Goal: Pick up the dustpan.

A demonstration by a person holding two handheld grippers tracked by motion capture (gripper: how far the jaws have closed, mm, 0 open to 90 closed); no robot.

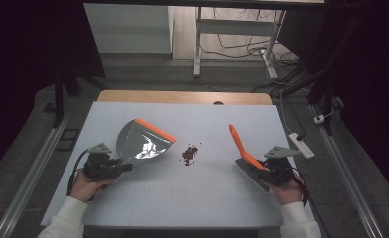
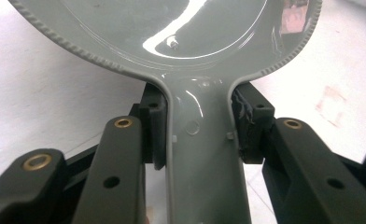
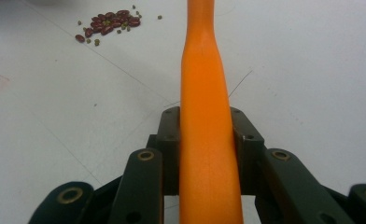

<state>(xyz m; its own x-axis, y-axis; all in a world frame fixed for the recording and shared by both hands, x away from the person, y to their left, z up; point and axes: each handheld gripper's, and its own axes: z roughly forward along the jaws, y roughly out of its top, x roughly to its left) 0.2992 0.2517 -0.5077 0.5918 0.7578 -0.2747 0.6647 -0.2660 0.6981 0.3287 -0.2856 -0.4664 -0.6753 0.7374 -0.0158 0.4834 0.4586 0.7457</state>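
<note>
A grey dustpan (image 1: 144,141) with an orange front lip lies left of centre on the white table (image 1: 182,198). My left gripper (image 1: 126,167) is shut on its grey handle (image 2: 202,154), and the pads press both sides of the neck below the pan (image 2: 172,28). A small pile of dark red beans (image 1: 189,153) lies mid-table, also seen far left in the right gripper view as beans (image 3: 109,25). My right gripper (image 1: 266,171) is shut on the orange brush handle (image 3: 204,116). The brush (image 1: 240,145) points up and away, with its dark bristles (image 1: 249,174) low near the table.
A white power strip (image 1: 300,145) sits off the table's right edge with cables behind it. A wooden strip (image 1: 182,97) borders the far edge. Metal rails (image 1: 29,178) run along both sides, and a desk frame (image 1: 198,44) stands behind.
</note>
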